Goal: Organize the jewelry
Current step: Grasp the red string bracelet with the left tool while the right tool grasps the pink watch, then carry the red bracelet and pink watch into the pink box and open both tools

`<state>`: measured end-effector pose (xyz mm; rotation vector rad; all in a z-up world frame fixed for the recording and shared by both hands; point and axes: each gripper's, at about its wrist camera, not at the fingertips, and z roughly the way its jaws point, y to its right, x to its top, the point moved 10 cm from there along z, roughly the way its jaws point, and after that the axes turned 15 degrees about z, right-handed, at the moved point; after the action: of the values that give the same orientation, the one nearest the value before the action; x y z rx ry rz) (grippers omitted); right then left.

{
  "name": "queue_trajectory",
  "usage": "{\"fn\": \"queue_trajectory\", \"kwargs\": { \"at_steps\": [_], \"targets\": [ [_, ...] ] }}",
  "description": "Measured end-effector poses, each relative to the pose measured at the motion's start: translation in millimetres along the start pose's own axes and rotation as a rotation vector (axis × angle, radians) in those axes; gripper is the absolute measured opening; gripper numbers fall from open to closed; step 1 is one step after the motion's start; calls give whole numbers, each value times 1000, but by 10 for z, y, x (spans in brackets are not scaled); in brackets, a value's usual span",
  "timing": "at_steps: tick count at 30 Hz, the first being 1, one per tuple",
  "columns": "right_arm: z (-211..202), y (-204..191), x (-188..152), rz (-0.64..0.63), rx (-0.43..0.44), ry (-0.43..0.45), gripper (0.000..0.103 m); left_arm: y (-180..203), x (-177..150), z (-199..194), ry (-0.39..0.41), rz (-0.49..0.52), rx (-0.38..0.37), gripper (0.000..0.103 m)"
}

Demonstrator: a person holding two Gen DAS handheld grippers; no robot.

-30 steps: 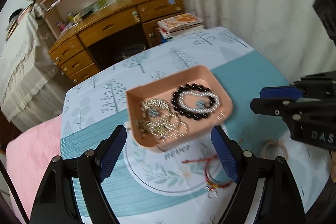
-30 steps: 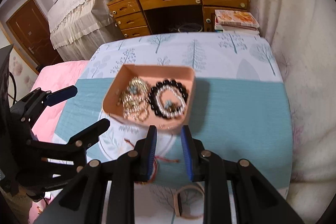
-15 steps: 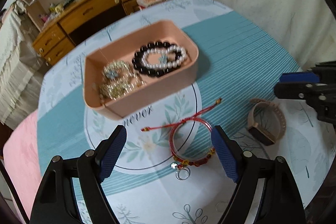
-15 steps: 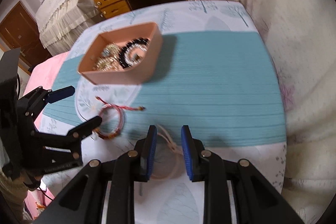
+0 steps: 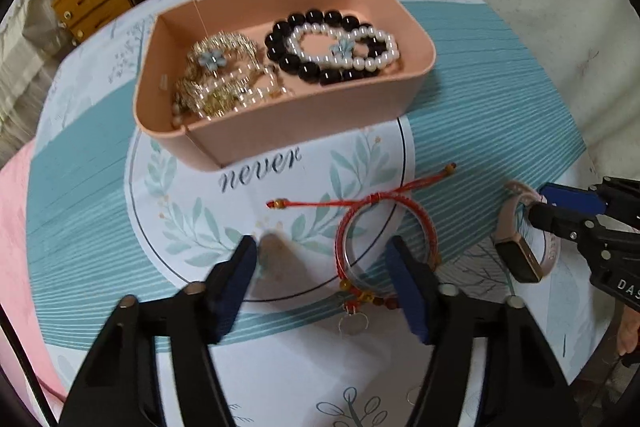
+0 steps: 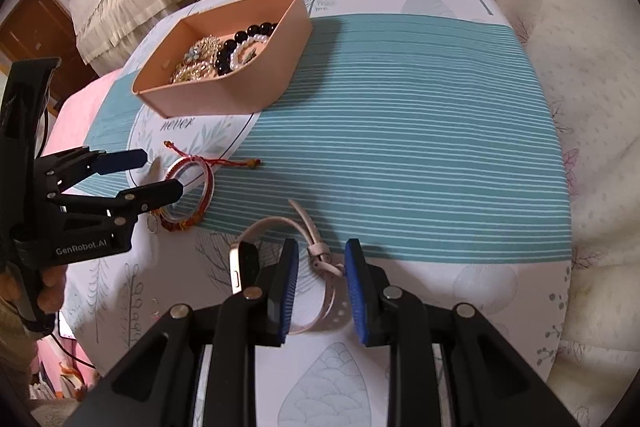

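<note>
both tools stand open: left tool (image 5: 322, 263) closing around one red bracelet (image 5: 386, 235), right tool (image 6: 322, 261) narrowly astride one watch (image 6: 280, 267).

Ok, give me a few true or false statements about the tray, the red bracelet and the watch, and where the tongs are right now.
1. The red string bracelet lies inside the pink tray. False: it lies on the cloth in front of the tray.
2. The black bead bracelet is in the tray. True.
3. The right tongs straddle the strap of the pink watch. True.
4. The left tongs are clamped on the watch. False: they hang over the red string bracelet, their jaws have just been closing, and the pads do not press on it yet.
5. The watch is already in the tray. False: it lies on the cloth.
</note>
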<state>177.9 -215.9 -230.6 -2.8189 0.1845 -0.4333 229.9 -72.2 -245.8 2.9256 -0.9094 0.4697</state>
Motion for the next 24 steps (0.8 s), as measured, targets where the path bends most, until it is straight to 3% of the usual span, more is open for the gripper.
{"fn": "queue_trajectory", "kwargs": {
  "at_steps": [6, 8, 9, 16, 18, 24],
  "targets": [
    [44, 4, -2, -10, -2, 5, 24, 32, 0, -3, 2, 8, 9, 39],
    [42, -9, -3, -18, -8, 8, 24, 72, 9, 5, 3, 17, 9, 16],
    [54, -12, -9, -25, -15, 11, 24, 89, 17, 4, 1, 17, 2, 11],
    [36, -33, -13, -64, -54, 28, 24, 84, 18, -19, 2, -24, -5, 6],
    [29, -12, -12, -69, -75, 39, 17, 79, 1, -23, 4, -37, -11, 5],
    [24, -69, -83, -88, -73, 35, 14, 61, -120, -68, 3, -68, -22, 5]
  ]
}}
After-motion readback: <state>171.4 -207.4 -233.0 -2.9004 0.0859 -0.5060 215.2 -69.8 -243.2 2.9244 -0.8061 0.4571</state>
